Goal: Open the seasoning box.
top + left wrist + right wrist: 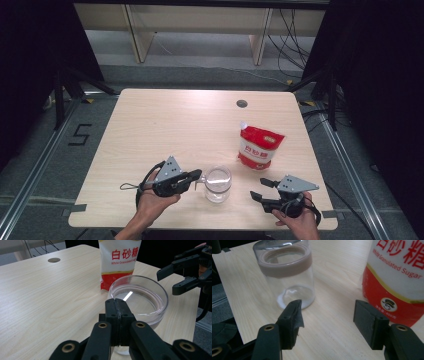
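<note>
A clear glass jar (218, 183) with a see-through lid and a brown seal ring stands near the table's front edge. In the right gripper view the jar (287, 272) has a little white residue at its bottom. A red and white bag of granulated sugar (260, 146) stands upright behind it to the right. My left gripper (198, 174) is shut, with its tips right at the jar's left side. In the left gripper view its jaws (120, 308) press together with nothing seen between them, just before the jar (140, 297). My right gripper (258, 188) stands open to the right of the jar, clear of jar and bag.
The wooden table (165, 125) has a round cable hole (242, 103) at the back right. Its front edge runs just below both hands. Black curtains flank the table, and wooden furniture legs and cables lie beyond it on the floor.
</note>
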Demonstrator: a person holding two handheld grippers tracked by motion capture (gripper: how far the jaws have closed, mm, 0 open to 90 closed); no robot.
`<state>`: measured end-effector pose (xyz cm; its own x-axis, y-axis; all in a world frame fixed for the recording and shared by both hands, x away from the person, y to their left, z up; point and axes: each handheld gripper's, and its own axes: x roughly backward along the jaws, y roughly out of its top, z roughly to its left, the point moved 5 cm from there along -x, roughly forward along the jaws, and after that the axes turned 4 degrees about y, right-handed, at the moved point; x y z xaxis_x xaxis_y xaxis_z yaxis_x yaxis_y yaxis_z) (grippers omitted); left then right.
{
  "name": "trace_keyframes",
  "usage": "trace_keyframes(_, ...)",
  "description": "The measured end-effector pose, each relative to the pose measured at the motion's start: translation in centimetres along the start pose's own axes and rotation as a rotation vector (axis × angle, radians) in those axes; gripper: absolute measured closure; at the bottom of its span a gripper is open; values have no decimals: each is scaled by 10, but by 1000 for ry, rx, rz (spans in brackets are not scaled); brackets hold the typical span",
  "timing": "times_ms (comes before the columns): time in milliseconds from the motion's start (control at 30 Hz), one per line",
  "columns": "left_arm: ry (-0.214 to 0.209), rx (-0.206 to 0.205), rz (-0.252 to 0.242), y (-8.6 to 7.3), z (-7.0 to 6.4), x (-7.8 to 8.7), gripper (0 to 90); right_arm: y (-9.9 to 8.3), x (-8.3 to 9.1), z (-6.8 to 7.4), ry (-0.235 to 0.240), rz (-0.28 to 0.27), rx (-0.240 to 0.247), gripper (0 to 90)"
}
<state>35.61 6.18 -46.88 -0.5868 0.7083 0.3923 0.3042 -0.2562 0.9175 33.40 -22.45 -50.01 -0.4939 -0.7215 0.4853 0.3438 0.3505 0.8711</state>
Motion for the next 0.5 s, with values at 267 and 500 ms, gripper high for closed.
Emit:
trace_keyframes(267, 0, -24, 3, -1, 3, -1, 884, 6, -9, 9, 22, -11, 36, 506)
trace_keyframes(500, -3, 0, 3, -3, 4, -2, 881, 12, -13, 14, 37, -18, 72, 585)
